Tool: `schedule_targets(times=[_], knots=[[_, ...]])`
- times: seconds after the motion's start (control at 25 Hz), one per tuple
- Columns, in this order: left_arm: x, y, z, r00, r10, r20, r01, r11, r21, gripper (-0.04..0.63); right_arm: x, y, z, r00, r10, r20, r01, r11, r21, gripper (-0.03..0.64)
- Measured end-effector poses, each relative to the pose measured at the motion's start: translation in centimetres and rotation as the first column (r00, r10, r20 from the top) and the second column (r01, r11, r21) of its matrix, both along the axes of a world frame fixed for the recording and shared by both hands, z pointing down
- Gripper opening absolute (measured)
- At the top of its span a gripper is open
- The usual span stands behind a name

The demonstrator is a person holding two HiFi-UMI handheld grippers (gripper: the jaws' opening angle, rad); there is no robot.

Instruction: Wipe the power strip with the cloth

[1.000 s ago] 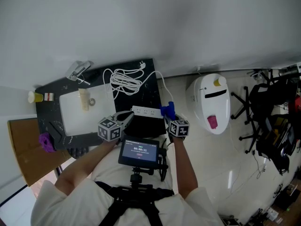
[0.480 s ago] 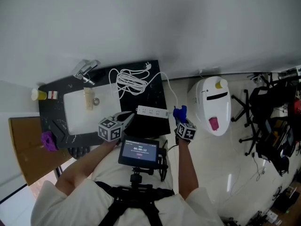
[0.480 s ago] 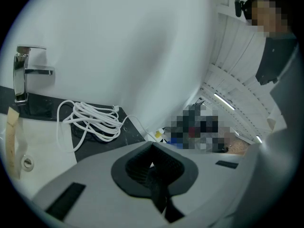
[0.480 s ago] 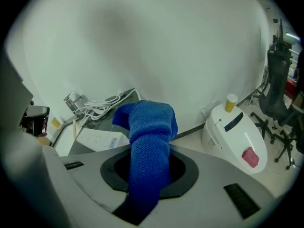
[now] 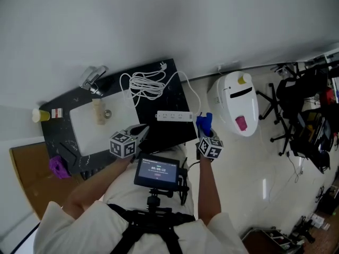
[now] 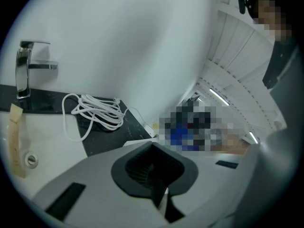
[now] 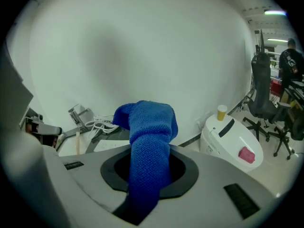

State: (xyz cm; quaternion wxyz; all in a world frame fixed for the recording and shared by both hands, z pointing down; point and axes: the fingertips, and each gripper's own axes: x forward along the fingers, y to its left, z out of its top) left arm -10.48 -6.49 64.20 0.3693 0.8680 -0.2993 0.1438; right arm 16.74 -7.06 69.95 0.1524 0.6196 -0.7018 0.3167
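Head view, right hand-held gripper (image 5: 204, 133) clenching cloth (image 5: 204, 123), left hand-held gripper (image 5: 141, 130) closed empty, beige strip (image 5: 96, 111) in sink (image 5: 87, 125)

Power strip (image 5: 175, 116): one
Cloth (image 7: 149, 141): one
Grippers: two, left gripper (image 5: 139, 132) and right gripper (image 5: 205, 134)
Coiled white cable (image 5: 143, 83): one
Faucet (image 5: 91, 79): one
Sink (image 5: 119, 115): one
Purple object (image 5: 57, 166): one
White domed appliance (image 5: 238, 107): one

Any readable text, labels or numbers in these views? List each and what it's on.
Chest screen: a timer-like row of digits, too small to read surely.
Power strip: markings too small to read.
Red-and-white label by the yellow cup: unreadable.
Nothing else carries legible text.
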Motion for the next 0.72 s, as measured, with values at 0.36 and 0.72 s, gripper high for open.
schedule_targets(times=[0.36,0.72], knots=[[2.8,2.4,-0.6,0.998,0.048,-0.037,-0.048,0.999,0.016,0.005,-1.4,4.3,-5.8,0.992,0.017,0.124,-0.037,0.986,0.161,0.089],[7.8,6.7,-3.9,0.999,-0.048,-0.027,0.050,0.995,0.084,0.005,3.8,10.5,-11.9,0.985,-0.073,0.157,0.025,0.958,0.285,0.089]])
